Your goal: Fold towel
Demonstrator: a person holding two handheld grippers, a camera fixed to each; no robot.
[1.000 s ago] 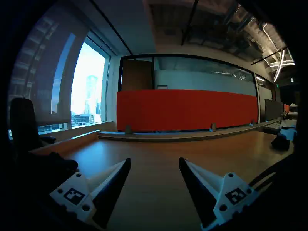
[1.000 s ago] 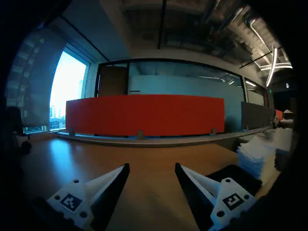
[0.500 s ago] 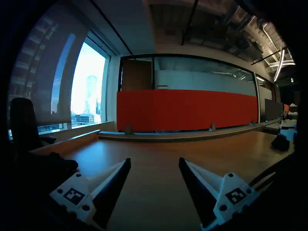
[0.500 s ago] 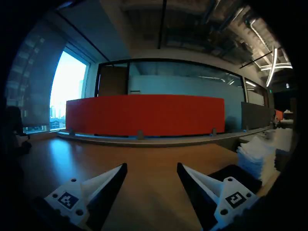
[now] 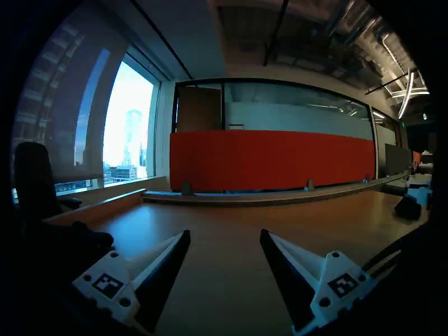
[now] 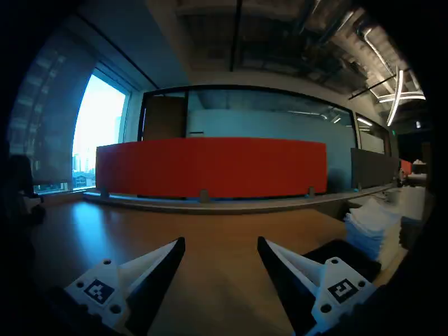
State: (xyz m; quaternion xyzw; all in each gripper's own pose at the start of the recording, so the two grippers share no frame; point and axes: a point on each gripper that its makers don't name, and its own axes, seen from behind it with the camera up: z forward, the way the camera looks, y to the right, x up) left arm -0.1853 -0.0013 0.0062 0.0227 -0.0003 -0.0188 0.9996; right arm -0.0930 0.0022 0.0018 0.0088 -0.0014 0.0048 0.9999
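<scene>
We hold the left hand-held gripper (image 5: 224, 232) wide open and empty above the counter (image 5: 224, 215), and the right hand-held gripper (image 6: 220, 239) likewise. We judge that no fold is begun yet. The stack of white towels (image 6: 369, 227) lies at the right, so next we must reach there and grasp one.

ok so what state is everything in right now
left tool: open, empty, above the table
right tool: open, empty
towels: folded, stacked at the table's right side
ceiling light: on
</scene>
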